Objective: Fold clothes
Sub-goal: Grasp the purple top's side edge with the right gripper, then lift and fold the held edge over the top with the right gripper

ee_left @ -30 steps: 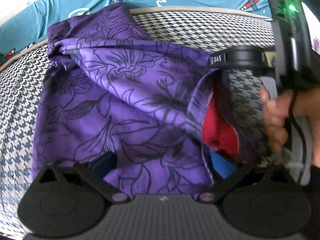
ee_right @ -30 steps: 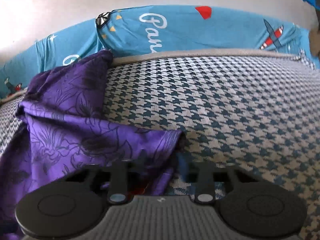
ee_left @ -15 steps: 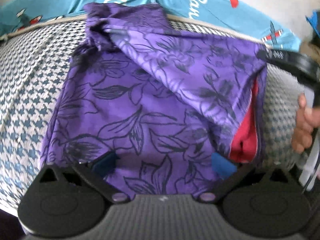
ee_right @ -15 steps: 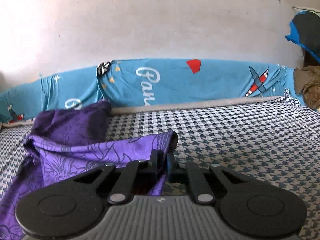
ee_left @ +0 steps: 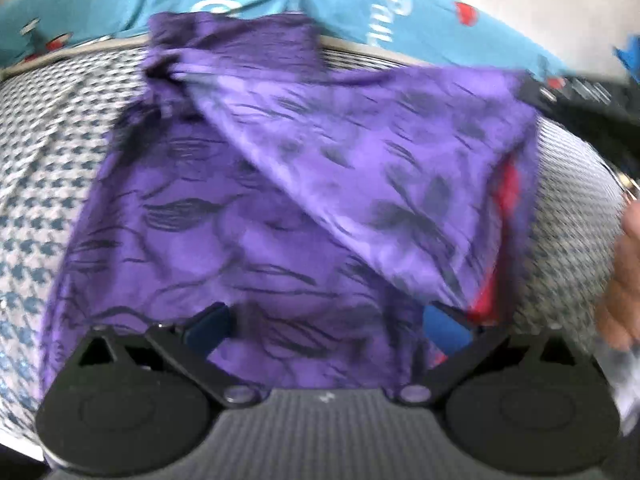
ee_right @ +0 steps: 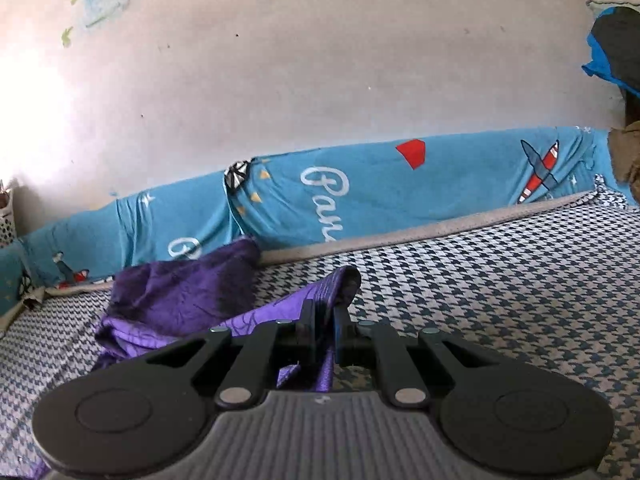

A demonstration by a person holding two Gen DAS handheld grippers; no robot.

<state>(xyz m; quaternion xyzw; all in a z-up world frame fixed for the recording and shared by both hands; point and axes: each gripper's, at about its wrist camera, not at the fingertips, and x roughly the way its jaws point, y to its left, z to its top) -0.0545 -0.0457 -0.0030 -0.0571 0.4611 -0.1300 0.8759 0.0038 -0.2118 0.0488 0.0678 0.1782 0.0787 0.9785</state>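
Observation:
A purple garment [ee_left: 256,240] with a dark flower print lies on the houndstooth-covered bed [ee_left: 48,208]. My left gripper [ee_left: 326,330] hovers over its near edge, open, its blue pads [ee_left: 208,330] spread wide above the cloth. One flap of the garment rises to the upper right, showing a red lining [ee_left: 506,200]. My right gripper [ee_right: 326,316] is shut on the corner of the purple garment [ee_right: 180,300] and holds it above the bed. In the blurred left wrist view, the right gripper [ee_left: 536,88] shows at the lifted corner, with a person's hand [ee_left: 624,280] at the right edge.
A blue sheet [ee_right: 360,192] printed with planes and white lettering runs along the pale wall [ee_right: 320,60] behind the bed. Dark and blue items [ee_right: 616,48] hang at the far right. A white perforated basket [ee_right: 6,216] stands at the left edge. Bare houndstooth bed [ee_right: 500,280] stretches to the right.
The right gripper's jaws closed on the garment's corner and rose with it, its view tipping up toward the wall. The flap now stretches up and right. The left view has rolled.

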